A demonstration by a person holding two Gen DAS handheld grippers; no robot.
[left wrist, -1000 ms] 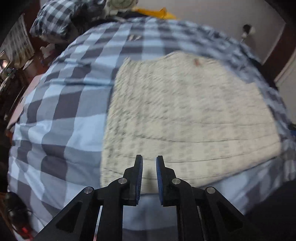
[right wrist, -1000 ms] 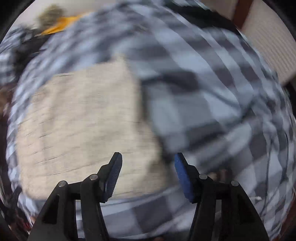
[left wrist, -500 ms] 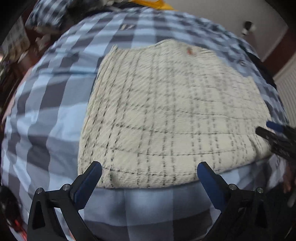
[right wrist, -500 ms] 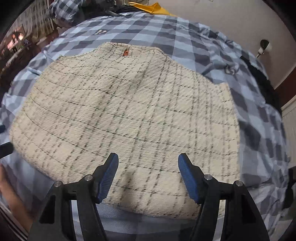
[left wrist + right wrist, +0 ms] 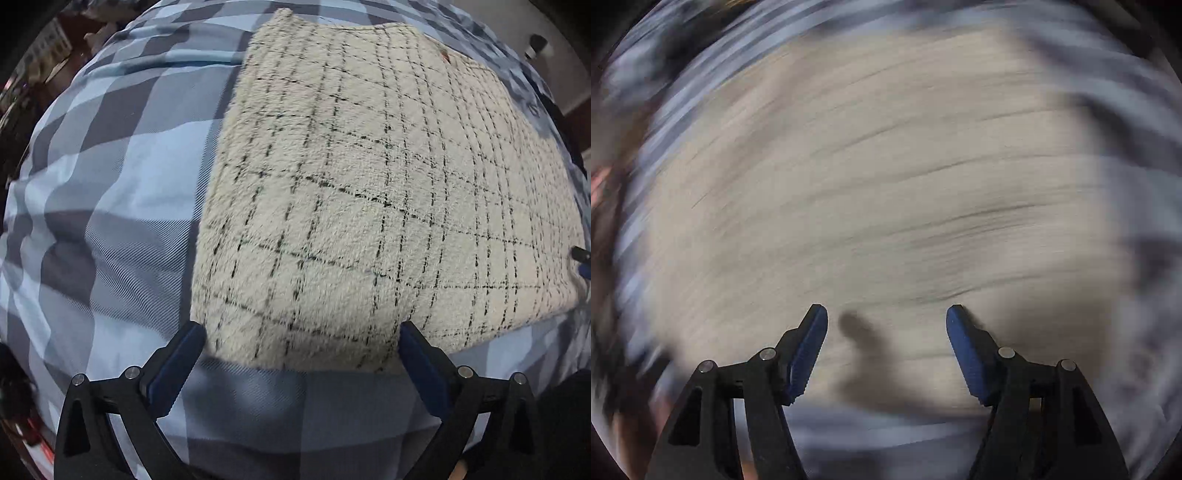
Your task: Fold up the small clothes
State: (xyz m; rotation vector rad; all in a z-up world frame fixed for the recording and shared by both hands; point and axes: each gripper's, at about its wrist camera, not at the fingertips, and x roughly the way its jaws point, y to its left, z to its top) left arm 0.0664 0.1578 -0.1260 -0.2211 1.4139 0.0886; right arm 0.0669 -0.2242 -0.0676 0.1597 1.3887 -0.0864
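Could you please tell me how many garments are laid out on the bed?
1: a cream fuzzy garment with thin black checks, flat on the blue-grey checked bedcover. Others may lie out of view.

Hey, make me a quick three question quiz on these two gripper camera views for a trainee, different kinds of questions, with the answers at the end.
1. True or false: the left gripper is shut on the cream checked garment.
2. Multiple choice: what does the garment lie on? A) a wooden table B) a blue and grey checked bedcover C) a tiled floor
3. Fill in: the right wrist view is heavily ____, yet the right gripper shows its jaws standing apart.

Key
1. False: the jaws are wide open, near the garment's near edge.
2. B
3. blurred
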